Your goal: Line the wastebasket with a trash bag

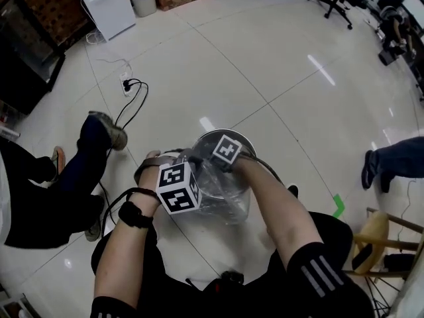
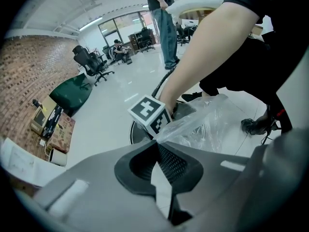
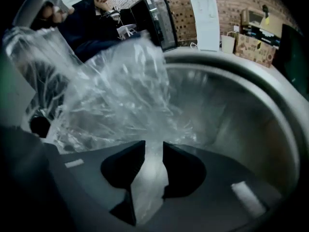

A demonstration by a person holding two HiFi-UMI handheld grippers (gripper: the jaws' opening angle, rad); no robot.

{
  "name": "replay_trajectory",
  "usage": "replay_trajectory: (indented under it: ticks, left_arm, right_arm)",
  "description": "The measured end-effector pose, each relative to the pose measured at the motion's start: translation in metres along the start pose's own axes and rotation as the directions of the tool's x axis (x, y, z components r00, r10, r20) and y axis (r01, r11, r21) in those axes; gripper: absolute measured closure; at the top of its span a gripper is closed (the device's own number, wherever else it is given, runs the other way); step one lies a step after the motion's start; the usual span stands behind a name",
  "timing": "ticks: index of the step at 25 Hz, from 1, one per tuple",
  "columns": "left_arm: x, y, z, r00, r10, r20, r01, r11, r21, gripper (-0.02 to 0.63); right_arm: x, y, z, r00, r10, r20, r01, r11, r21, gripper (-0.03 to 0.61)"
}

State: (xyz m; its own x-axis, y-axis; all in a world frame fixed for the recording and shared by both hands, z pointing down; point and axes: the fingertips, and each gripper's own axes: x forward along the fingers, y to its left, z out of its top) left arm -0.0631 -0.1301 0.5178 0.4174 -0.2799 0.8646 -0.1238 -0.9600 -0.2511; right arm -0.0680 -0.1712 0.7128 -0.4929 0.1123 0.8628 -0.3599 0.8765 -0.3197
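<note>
A round metal wastebasket (image 1: 220,133) stands on the tiled floor right in front of me, with a clear trash bag (image 1: 222,192) bunched over and into it. The left gripper (image 2: 157,143) is at the basket's near-left rim, shut on an edge of the bag (image 2: 203,120); its marker cube (image 1: 179,187) hides the jaws in the head view. My right gripper (image 3: 153,148) reaches down inside the basket (image 3: 231,115), and crumpled bag film (image 3: 116,95) fills the gap between its jaws. Its cube (image 1: 226,151) shows over the opening.
A seated person's legs and shoe (image 1: 106,128) are close at the left, by a power strip with black cables (image 1: 126,81). A wooden stool (image 1: 371,234) stands at the right, another person's foot (image 1: 374,169) beyond it. Green tape (image 1: 338,206) marks the floor.
</note>
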Motion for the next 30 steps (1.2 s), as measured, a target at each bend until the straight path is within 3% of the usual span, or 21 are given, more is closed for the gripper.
replay_trajectory:
  ticks: [6, 10, 13, 16, 19, 22, 25, 30]
  left_arm:
    - [0.001, 0.000, 0.000, 1.000, 0.009, -0.002, -0.009, 1.000, -0.002, 0.614]
    - [0.005, 0.001, -0.001, 1.000, 0.013, -0.011, -0.013, 1.000, -0.004, 0.614]
    - [0.007, 0.003, 0.000, 1.000, 0.024, -0.006, -0.024, 1.000, -0.008, 0.614]
    - [0.013, 0.009, 0.003, 0.999, 0.050, 0.001, -0.050, 0.999, -0.018, 0.614]
    - [0.020, 0.016, 0.013, 0.997, 0.079, 0.009, -0.079, 0.996, -0.029, 0.614]
    - [0.023, 0.021, 0.025, 0.995, 0.100, 0.023, -0.099, 0.995, -0.027, 0.614]
    - [0.022, 0.027, 0.034, 0.992, 0.120, 0.037, -0.119, 0.992, -0.029, 0.614]
    - [0.023, 0.034, 0.035, 0.990, 0.136, 0.035, -0.134, 0.990, -0.048, 0.614]
  right_arm:
    - [-0.067, 0.009, 0.019, 0.998, -0.030, 0.053, 0.033, 0.998, -0.052, 0.436]
    - [-0.124, 0.021, 0.027, 0.986, -0.046, 0.163, 0.054, 0.997, -0.047, 0.431]
    - [-0.171, 0.044, 0.033, 0.969, -0.024, 0.246, 0.041, 0.997, -0.063, 0.414]
    - [-0.210, 0.085, 0.037, 0.951, 0.050, 0.306, -0.033, 0.998, -0.059, 0.402]
    - [-0.213, 0.120, 0.023, 0.958, 0.084, 0.275, -0.074, 0.996, -0.047, 0.373]
    - [-0.192, 0.121, -0.002, 0.982, 0.007, 0.188, 0.000, 0.999, -0.032, 0.325]
    - [-0.176, 0.120, -0.021, 0.993, -0.028, 0.112, 0.031, 0.999, -0.028, 0.322]
    - [-0.181, 0.130, -0.017, 0.983, -0.005, 0.183, -0.005, 0.998, 0.056, 0.327]
